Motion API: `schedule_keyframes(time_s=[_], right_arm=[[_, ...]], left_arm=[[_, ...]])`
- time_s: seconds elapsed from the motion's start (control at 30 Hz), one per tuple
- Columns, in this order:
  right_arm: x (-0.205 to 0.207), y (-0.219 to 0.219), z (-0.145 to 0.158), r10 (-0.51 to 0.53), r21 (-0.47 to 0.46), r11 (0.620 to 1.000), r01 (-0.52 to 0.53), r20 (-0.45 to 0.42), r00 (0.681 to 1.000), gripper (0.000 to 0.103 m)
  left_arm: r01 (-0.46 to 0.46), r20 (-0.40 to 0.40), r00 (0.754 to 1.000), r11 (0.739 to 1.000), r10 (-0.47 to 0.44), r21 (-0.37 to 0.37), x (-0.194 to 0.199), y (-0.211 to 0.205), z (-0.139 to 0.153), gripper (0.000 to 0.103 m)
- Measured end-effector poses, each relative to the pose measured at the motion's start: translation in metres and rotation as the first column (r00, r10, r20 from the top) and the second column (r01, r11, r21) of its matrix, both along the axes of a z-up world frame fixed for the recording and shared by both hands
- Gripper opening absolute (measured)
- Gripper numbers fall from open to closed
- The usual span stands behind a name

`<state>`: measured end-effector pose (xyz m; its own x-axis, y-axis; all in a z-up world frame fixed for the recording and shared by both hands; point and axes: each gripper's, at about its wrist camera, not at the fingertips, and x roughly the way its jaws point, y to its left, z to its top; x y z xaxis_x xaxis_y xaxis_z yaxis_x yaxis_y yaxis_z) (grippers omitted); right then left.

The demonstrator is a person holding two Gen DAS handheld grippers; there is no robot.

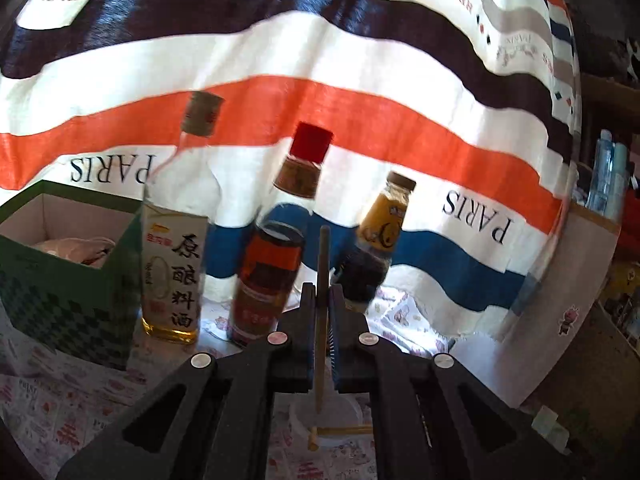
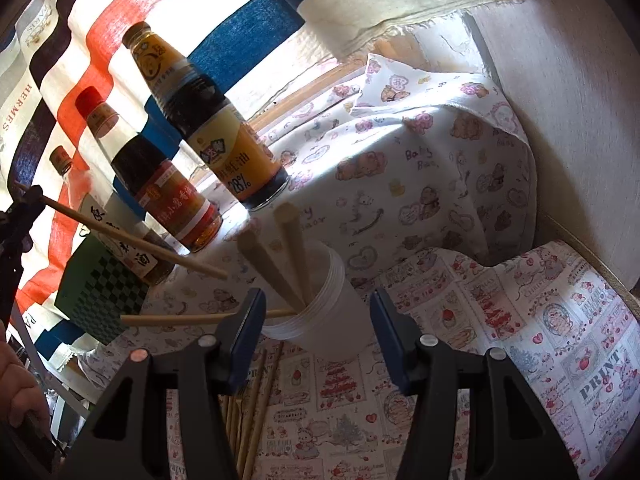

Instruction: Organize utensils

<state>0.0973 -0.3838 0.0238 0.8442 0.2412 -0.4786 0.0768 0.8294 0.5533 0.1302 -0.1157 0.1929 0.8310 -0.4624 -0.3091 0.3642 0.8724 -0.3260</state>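
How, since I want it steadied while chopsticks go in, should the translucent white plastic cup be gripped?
Grip the translucent white plastic cup across its round side wall, below the ridged rim. Come in level from the near side, where the open right gripper straddles it. Wooden chopsticks stick out of its mouth, so a grip from above is likely blocked.

Straight ahead of me three bottles [image 2: 188, 136] crowded the table's far side, a green box [image 2: 104, 296] walling off their left. The white cup [image 2: 320, 320] sat between my right jaws, with open patterned cloth [image 2: 500, 340] free to its right.
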Motion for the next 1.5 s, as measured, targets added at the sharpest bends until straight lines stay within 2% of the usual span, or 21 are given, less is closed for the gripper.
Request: schedule_keyframes(time_s=[0.1, 0.17, 0.27, 0.37, 0.53, 0.63, 0.7, 0.73, 0.83, 0.93, 1.07, 1.17, 1.27, 1.37, 1.5], right_arm=[[0.003, -0.005, -0.003, -0.001, 0.019, 1.000, 0.001, -0.009, 1.000, 0.052], [0.005, -0.002, -0.003, -0.001, 0.001, 1.000, 0.001, -0.010, 1.000, 0.052], [0.006, 0.001, -0.005, 0.002, -0.017, 1.000, -0.002, -0.020, 1.000, 0.052], [0.007, 0.001, -0.006, 0.011, 0.001, 1.000, -0.011, -0.030, 0.999, 0.052], [0.007, -0.005, -0.010, -0.030, 0.015, 0.999, 0.031, -0.046, 0.998, 0.052], [0.008, -0.016, -0.012, -0.017, 0.079, 0.997, 0.019, -0.035, 0.999, 0.052], [0.007, -0.020, -0.012, -0.003, 0.122, 0.992, 0.005, -0.016, 1.000, 0.052], [0.006, -0.021, -0.011, -0.005, 0.121, 0.993, 0.005, -0.007, 1.000, 0.052], [0.005, -0.020, -0.009, -0.059, 0.059, 0.997, 0.060, -0.006, 0.998, 0.053], [0.005, -0.026, -0.010, -0.076, 0.079, 0.994, 0.076, -0.003, 0.997, 0.053], [0.006, -0.031, -0.005, -0.025, 0.103, 0.995, 0.021, 0.043, 0.999, 0.053], [0.007, -0.029, 0.000, -0.004, 0.053, 0.999, -0.001, 0.086, 0.996, 0.053], [0.008, -0.026, 0.005, -0.010, -0.048, 0.999, 0.016, 0.135, 0.991, 0.053], [0.011, -0.030, 0.003, 0.006, -0.048, 0.999, 0.001, 0.134, 0.991, 0.053], [0.018, -0.041, -0.005, -0.027, -0.029, 0.999, 0.030, 0.094, 0.995, 0.053]], left_arm=[[0.006, -0.008, 1.000, 0.999, -0.006, 0.043, -0.002, -0.026, -0.018, 0.005], [-0.007, 0.010, 1.000, 0.999, 0.007, 0.046, -0.004, -0.034, -0.030, 0.005], [0.027, -0.029, 0.999, 0.999, -0.026, 0.035, 0.006, -0.044, -0.045, 0.005], [0.016, -0.058, 0.998, 1.000, -0.014, 0.026, 0.015, -0.047, -0.061, 0.005], [0.061, -0.113, 0.992, 0.997, -0.056, 0.040, 0.025, -0.049, -0.081, 0.005], [0.076, -0.112, 0.991, 0.997, -0.072, 0.028, 0.023, -0.044, -0.086, 0.005], [0.052, -0.097, 0.994, 0.998, -0.047, 0.045, 0.022, -0.040, -0.087, 0.010], [0.039, -0.090, 0.995, 0.998, -0.034, 0.052, 0.022, -0.037, -0.087, 0.017], [-0.072, -0.051, 0.996, 0.994, 0.077, 0.086, 0.019, -0.023, -0.083, 0.033], [-0.145, 0.034, 0.989, 0.979, 0.141, 0.146, 0.008, -0.011, -0.080, 0.038], [-0.051, 0.050, 0.998, 0.991, 0.045, 0.125, -0.017, 0.001, -0.083, 0.044], [0.023, 0.037, 0.999, 0.992, -0.028, 0.125, -0.032, -0.003, -0.095, 0.046], [0.060, 0.023, 0.998, 0.983, -0.065, 0.172, -0.032, -0.014, -0.112, 0.046], [0.030, -0.009, 1.000, 0.981, -0.029, 0.193, -0.016, -0.019, -0.128, 0.046], [-0.014, -0.064, 0.998, 0.991, 0.023, 0.135, 0.010, -0.006, -0.140, 0.046]])
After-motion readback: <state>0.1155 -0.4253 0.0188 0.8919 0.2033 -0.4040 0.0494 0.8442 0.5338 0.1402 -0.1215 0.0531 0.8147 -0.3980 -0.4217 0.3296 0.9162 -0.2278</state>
